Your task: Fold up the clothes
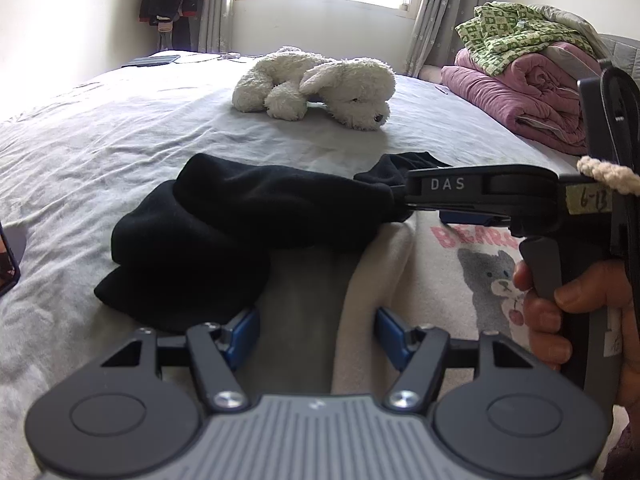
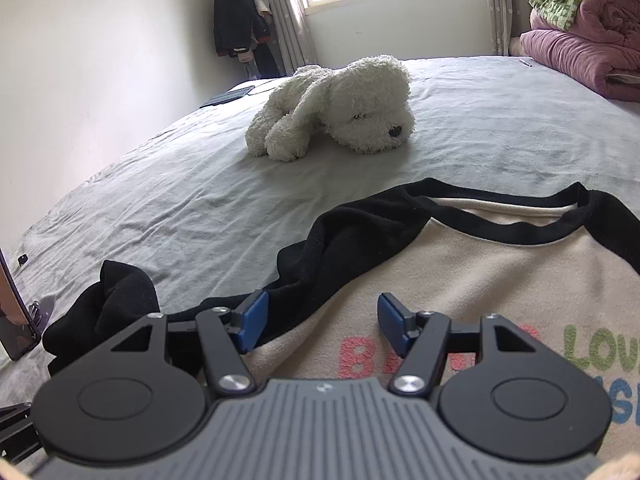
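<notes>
- The cream sweatshirt [image 2: 500,280] with black sleeves lies flat on the bed [image 2: 180,200], its printed front facing up and its black collar toward the window.
- Its left black sleeve [image 1: 224,220] is bunched in a heap on the grey sheet beside the body of the garment.
- The left tongs [image 1: 316,332] stand apart over the cream cloth near the sleeve heap; nothing is between the blue pads.
- The right tongs [image 2: 318,322] are also apart, over the edge where sleeve meets cream cloth, and grip nothing.
- A white plush dog [image 2: 340,108] lies farther up the bed.
- Folded pink and green blankets [image 1: 532,76] are stacked at the right.
</notes>
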`<state>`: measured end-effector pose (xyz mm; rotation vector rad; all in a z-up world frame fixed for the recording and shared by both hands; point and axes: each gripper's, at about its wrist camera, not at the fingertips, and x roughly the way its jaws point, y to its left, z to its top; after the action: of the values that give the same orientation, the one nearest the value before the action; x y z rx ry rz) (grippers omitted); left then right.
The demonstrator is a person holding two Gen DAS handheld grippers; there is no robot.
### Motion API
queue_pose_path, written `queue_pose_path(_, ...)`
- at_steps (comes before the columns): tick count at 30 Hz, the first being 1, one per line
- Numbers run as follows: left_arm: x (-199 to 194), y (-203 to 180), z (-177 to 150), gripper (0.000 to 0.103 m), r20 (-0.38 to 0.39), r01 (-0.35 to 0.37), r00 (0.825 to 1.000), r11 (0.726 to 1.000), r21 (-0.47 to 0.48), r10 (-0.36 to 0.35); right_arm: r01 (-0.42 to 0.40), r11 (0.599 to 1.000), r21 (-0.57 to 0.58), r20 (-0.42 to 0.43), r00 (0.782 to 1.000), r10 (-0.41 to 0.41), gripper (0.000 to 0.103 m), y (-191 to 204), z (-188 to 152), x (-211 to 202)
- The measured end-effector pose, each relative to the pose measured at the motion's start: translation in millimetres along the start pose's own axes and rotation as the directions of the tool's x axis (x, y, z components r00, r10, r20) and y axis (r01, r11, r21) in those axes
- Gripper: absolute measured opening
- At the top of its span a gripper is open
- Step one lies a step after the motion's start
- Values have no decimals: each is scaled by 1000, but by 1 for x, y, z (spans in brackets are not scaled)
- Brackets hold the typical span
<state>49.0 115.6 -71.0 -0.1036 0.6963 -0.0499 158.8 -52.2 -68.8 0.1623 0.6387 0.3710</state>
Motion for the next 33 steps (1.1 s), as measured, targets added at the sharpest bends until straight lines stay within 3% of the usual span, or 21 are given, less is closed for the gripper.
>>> queue_pose_path(10,2,-7,-3,67,17,-34,999,999,35,33,-30,999,25,5,1000,30,68,-7,-5,-1)
queue_pose_path(26,-7,0,-1,67,21,-27,999,999,26,26,-45,999,25,6,999,45,69,-11,-8,-4)
queue_pose_path(33,-28,3,-4,67,85,-102,992,989,103,93,-59,997,43,1,998,59,69,-16,-6,-7)
